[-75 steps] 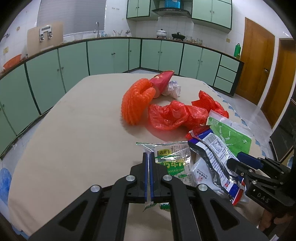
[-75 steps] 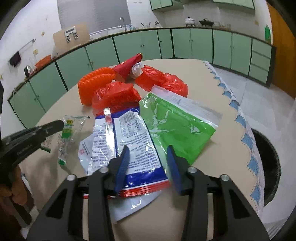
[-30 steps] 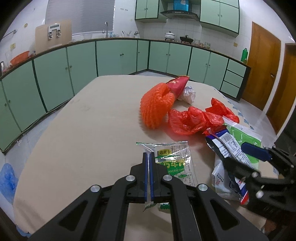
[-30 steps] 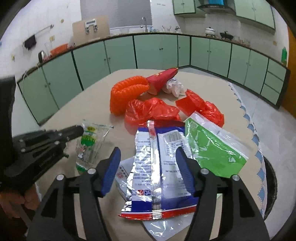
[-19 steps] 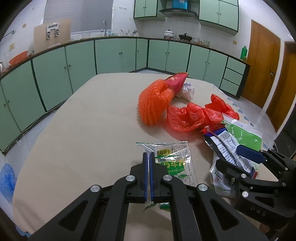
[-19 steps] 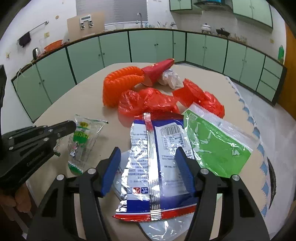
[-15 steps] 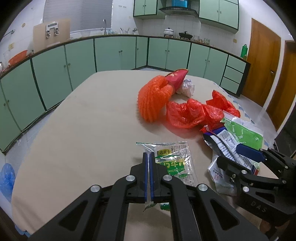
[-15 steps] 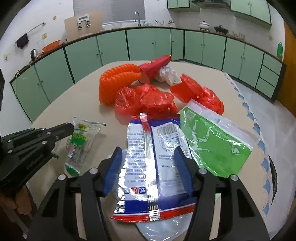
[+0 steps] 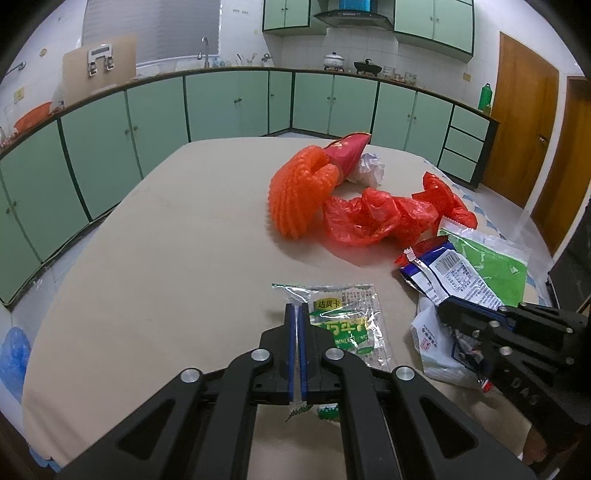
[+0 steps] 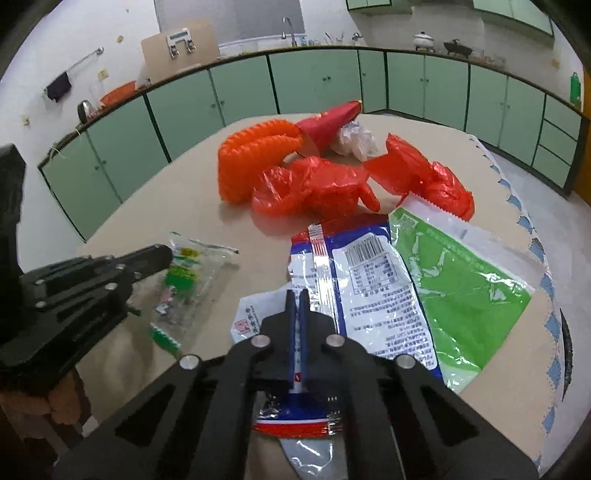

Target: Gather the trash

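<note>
Blue wrapper (image 10: 373, 295) just pinched; my right jaws (image 10: 295, 306) snapped closed on it; left jaws (image 9: 295, 325) clenched on clear packet (image 9: 347, 325); both ready to lift off desk (image 9: 166, 258).

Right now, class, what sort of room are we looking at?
Most likely a home kitchen: green cabinets run under a counter, with a sink tap, a range hood and a pot.
</note>
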`<state>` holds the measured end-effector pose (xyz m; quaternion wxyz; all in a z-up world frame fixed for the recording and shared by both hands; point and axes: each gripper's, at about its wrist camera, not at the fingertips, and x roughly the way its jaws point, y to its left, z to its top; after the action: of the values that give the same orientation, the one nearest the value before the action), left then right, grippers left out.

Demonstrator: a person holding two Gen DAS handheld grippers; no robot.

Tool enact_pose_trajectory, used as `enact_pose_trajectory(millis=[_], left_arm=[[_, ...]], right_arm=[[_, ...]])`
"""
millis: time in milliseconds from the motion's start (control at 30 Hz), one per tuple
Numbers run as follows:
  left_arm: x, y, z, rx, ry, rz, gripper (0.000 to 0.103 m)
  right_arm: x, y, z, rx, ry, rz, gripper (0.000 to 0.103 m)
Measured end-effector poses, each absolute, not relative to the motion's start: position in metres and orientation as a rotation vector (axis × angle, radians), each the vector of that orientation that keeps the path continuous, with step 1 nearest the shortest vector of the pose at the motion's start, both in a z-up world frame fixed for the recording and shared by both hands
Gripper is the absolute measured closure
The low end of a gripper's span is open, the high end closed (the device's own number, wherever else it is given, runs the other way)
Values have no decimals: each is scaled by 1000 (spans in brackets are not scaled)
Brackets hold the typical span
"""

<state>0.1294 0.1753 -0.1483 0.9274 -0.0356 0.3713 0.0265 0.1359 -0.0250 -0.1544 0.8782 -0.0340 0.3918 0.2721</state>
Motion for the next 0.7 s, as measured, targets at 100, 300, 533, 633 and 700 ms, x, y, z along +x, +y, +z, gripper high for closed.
enact_pose_trajectory(millis=[100,300,533,633,700], left_arm=[[129,174,-147,-77,759,54,101],[127,174,-143,-79,748,50,101],[124,174,-127,-80,714,43,101],[124,170,-118,-78,698,33,101],[124,166,-111,-73,682,21,101]], right_arm=[[133,-28,-143,-44,787,590,103],[130,-28,-128,-39,750,603,103],[128,-31,-103,5,710,625,103],[125,-36,-91,9,682,621,103],[124,-41,-82,24,667,623,103]])
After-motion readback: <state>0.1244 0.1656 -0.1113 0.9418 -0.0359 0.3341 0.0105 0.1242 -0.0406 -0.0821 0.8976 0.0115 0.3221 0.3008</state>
